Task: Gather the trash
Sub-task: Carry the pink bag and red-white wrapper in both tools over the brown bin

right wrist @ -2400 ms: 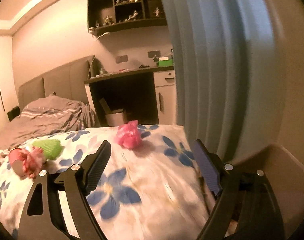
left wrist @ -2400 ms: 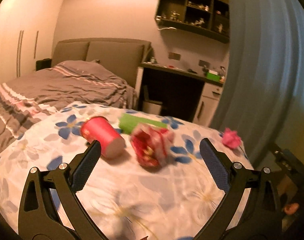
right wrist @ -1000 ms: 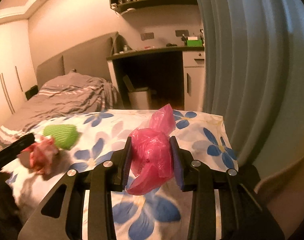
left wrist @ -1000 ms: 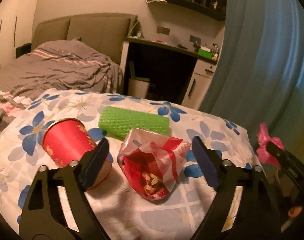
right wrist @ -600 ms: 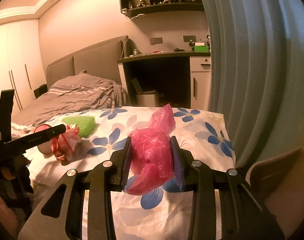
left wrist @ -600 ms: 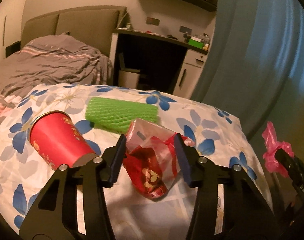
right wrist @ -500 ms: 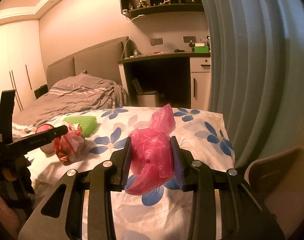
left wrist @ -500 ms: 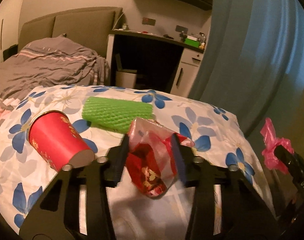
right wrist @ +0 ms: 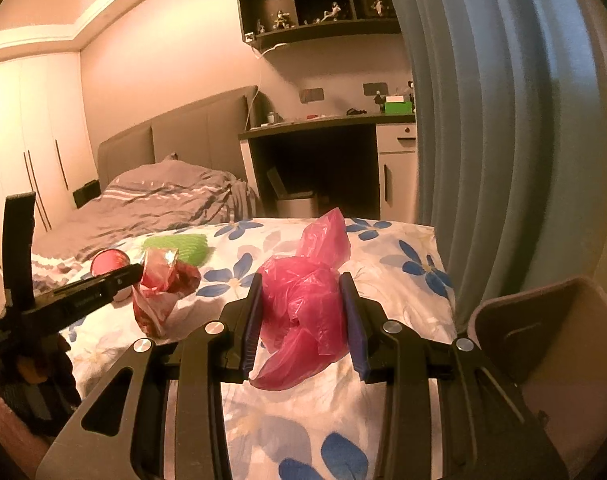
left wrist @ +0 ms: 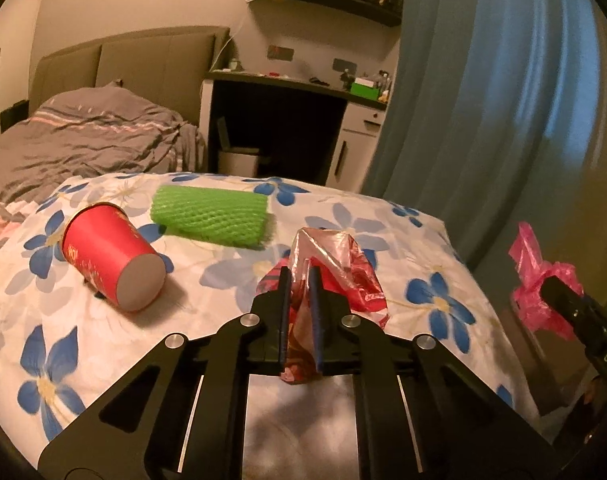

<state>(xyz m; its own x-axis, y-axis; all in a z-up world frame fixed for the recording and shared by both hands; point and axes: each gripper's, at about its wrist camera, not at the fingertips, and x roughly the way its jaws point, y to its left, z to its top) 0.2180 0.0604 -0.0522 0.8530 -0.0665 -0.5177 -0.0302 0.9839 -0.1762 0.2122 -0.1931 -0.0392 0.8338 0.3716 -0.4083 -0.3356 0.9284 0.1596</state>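
Note:
A crumpled red and clear wrapper [left wrist: 331, 268] is squeezed between the jaws of my left gripper [left wrist: 300, 276], which are still closing on it just above the flowered cloth. From the right wrist view the same wrapper [right wrist: 159, 280] hangs at the tip of the left gripper [right wrist: 133, 270]. My right gripper [right wrist: 302, 284] is shut on a crumpled pink plastic bag [right wrist: 303, 304], held above the cloth; that bag [left wrist: 539, 280] shows at the far right of the left wrist view. A red paper cup [left wrist: 107, 256] lies on its side. A green foam net [left wrist: 211, 216] lies behind it.
The flowered cloth [left wrist: 383, 208] covers a rounded table. A brown container [right wrist: 551, 340] stands by its right edge. A blue curtain [left wrist: 483, 100] hangs at the right. A bed [left wrist: 83, 140], a desk [left wrist: 287, 88] and a small bin [left wrist: 239, 160] lie beyond.
My left gripper's jaws went from wide open around the wrapper to squeezing it, and the gripper shifted right. The right gripper kept hold of the pink bag and drew back a little.

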